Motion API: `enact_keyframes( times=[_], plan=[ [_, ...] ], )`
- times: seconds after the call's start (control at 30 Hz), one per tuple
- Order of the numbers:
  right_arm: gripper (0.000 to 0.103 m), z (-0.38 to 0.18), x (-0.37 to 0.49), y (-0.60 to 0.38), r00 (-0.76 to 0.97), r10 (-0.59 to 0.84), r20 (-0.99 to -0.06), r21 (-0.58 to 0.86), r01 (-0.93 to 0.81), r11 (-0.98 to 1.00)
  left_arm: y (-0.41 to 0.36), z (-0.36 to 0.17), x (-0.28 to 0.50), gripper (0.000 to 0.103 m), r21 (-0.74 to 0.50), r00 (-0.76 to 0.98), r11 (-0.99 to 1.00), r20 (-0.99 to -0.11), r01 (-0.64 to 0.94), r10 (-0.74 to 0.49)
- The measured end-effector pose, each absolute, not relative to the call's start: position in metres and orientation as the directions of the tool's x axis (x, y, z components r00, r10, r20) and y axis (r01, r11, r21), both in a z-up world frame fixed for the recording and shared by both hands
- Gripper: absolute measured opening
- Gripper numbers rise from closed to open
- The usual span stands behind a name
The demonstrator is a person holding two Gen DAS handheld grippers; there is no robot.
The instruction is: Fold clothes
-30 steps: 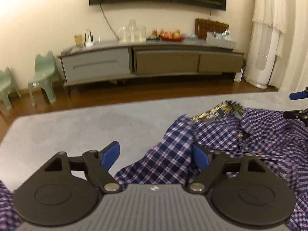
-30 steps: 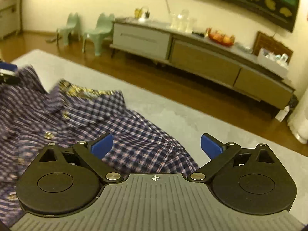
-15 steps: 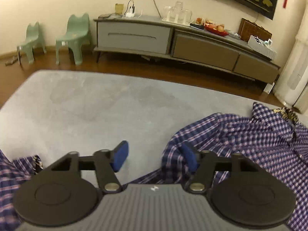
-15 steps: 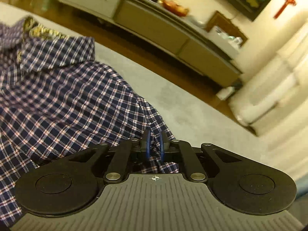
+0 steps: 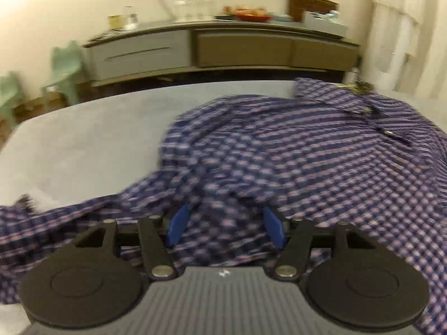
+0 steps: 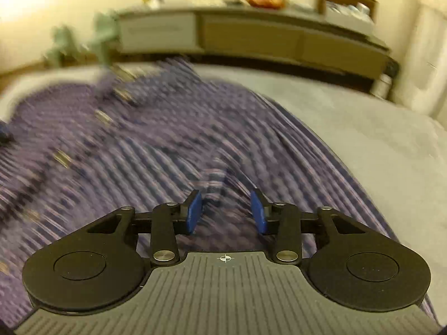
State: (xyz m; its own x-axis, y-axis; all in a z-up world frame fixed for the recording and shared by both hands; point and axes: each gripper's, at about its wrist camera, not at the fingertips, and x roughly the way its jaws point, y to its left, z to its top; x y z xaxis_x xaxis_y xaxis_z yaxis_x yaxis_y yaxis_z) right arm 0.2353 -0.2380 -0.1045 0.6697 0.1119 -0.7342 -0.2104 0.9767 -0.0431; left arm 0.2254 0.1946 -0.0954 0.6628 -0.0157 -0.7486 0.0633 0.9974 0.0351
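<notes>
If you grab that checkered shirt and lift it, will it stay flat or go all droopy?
Probably droopy: the checkered shirt already lies in soft wrinkles and humps on the grey surface. It looks thin, so likely light. The hanging parts may drag, bunching where the open left gripper pinches.

Grey surface [image 5: 83, 139] w/ one plaid shirt [image 5: 307, 167] on it.

Surface: plain grey, soft-looking, rounded corner at mid-left of left wrist view; bare over left half there, bare at right of right wrist view. Shirt: navy/pink check, rumpled, spread from lower left to right edge of left wrist view; collar upper right, button placket running down from it. Right wrist view blurred.
</notes>
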Motion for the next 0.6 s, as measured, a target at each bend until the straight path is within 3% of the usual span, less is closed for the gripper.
enact_keyframes(
  times=[0.03,0.13,0.23,0.3,0.4,0.5,0.6],
  plan=[
    [0.052,-0.102,0.231,-0.245,0.68,0.073,-0.73,-0.063,-0.173,0.983,0.2,-0.093,0.223,0.055,0.047,0.654,0.999,-0.756,0.014,0.027],
    [0.052,-0.096,0.217,-0.267,0.701,-0.044,-0.712,-0.119,-0.06,0.991,0.205,-0.071,0.194,0.054,0.062,0.678,0.998,-0.732,-0.02,0.059],
    [0.051,-0.08,0.185,-0.252,0.717,0.058,-0.695,-0.082,-0.159,0.984,0.194,-0.043,0.141,0.068,-0.071,0.72,0.994,-0.685,0.086,-0.111],
    [0.059,-0.07,0.164,-0.242,0.721,0.126,-0.681,-0.059,-0.226,0.972,0.179,-0.033,0.106,0.072,-0.156,0.704,0.969,-0.665,0.194,-0.248],
    [0.067,-0.067,0.137,-0.228,0.696,0.22,-0.684,-0.013,-0.314,0.949,0.143,-0.044,0.062,0.073,-0.183,0.634,0.927,-0.685,0.328,-0.36],
    [0.064,-0.098,0.132,-0.232,0.63,0.141,-0.764,-0.048,-0.274,0.961,0.121,-0.069,0.04,0.071,-0.028,0.628,0.965,-0.754,0.259,-0.19],
    [0.065,-0.082,0.1,-0.235,0.701,0.083,-0.709,-0.099,-0.215,0.972,0.122,-0.079,0.018,0.068,0.022,0.622,0.989,-0.779,0.146,-0.074]
  ],
)
